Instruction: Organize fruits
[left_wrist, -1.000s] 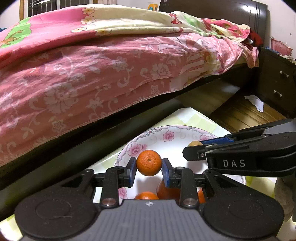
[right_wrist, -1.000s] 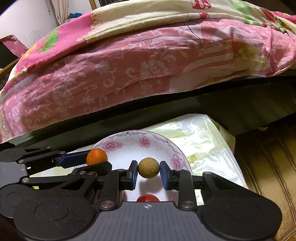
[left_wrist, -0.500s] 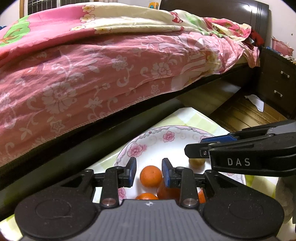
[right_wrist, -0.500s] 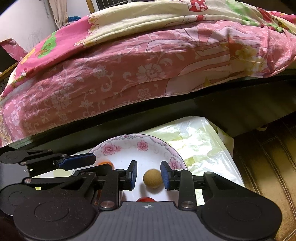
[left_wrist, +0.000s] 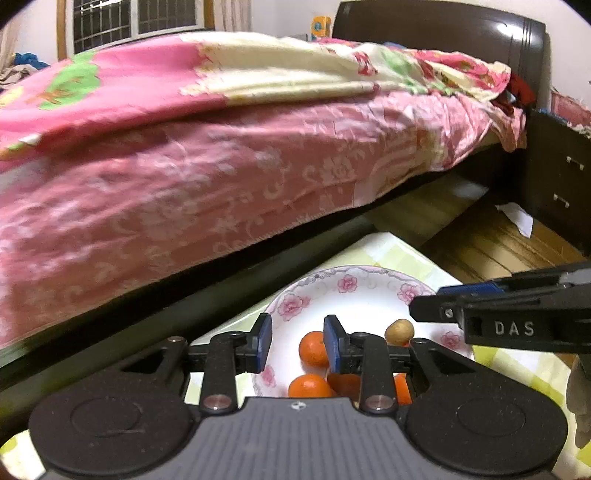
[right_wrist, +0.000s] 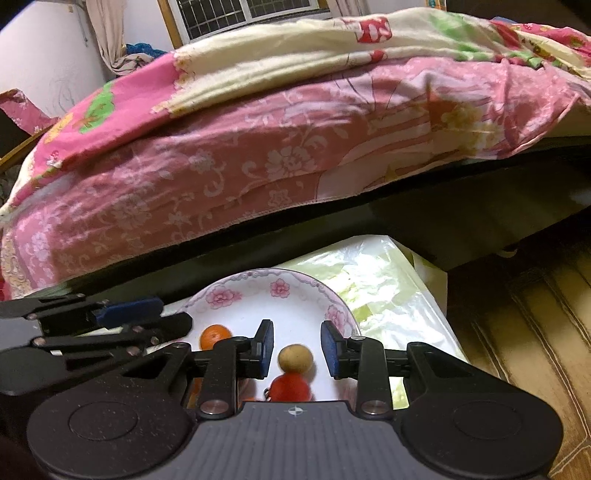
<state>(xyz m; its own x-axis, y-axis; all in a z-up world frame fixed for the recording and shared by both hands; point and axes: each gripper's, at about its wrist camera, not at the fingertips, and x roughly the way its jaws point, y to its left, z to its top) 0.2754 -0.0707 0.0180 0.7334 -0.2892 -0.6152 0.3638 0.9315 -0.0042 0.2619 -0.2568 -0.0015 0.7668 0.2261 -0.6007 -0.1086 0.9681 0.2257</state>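
Two grippers, left (left_wrist: 297, 343) and right (right_wrist: 297, 349), hang over the plate (left_wrist: 364, 286) with jaws apart and empty, orange (left_wrist: 313, 349) and tan fruit (right_wrist: 295, 358) lying below them on it; drop step looks done, next calls for fetching more fruit.

The left gripper (left_wrist: 297, 343) and right gripper (right_wrist: 297, 349) are held low in frame, jaws parted, nothing gripped.

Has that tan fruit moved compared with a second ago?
Yes. The tan fruit was between the right gripper pads above the plate; now it lies on the plate by a red fruit.
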